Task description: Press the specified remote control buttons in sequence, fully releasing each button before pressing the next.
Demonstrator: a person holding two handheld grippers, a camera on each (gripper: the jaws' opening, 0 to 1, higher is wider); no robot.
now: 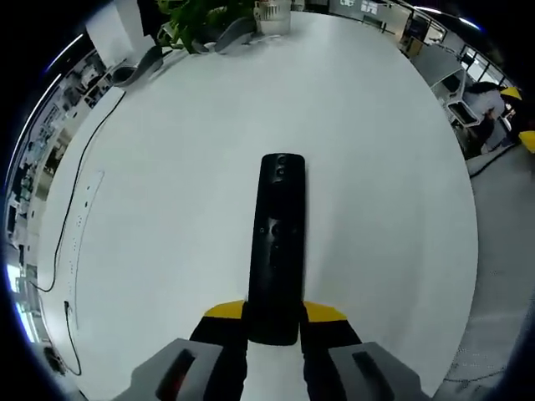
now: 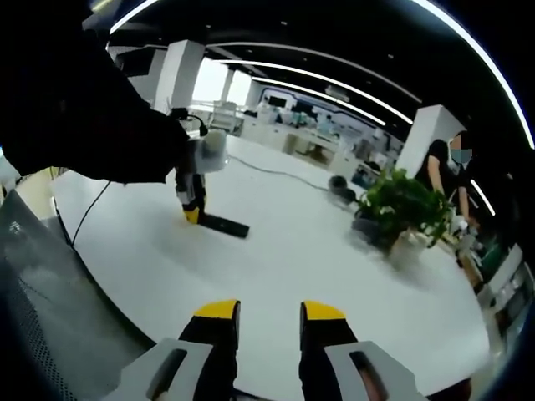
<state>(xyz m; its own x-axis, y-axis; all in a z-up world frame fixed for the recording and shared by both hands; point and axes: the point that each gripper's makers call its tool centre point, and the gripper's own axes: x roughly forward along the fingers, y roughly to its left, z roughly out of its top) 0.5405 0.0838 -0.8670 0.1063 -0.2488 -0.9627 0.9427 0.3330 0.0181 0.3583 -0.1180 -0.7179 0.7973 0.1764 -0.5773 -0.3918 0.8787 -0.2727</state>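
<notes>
A long black remote control (image 1: pixel 277 242) lies lengthwise on the white table (image 1: pixel 159 217), its buttons facing up. My left gripper (image 1: pixel 274 313) is shut on the remote's near end, its yellow-tipped jaws pressing on both sides. In the right gripper view, the left gripper (image 2: pixel 191 200) shows from afar under a dark sleeve (image 2: pixel 92 109), holding the remote (image 2: pixel 226 224) down on the table. My right gripper (image 2: pixel 269 313) hovers over the table's near part, open, with nothing between its jaws.
A potted green plant (image 2: pixel 401 209) stands toward the table's far end and also shows as plant (image 1: pixel 196 21). A thin black cable (image 1: pixel 79 184) runs along the table's left side. A person (image 2: pixel 443 167) stands beyond the plant. Office desks lie behind.
</notes>
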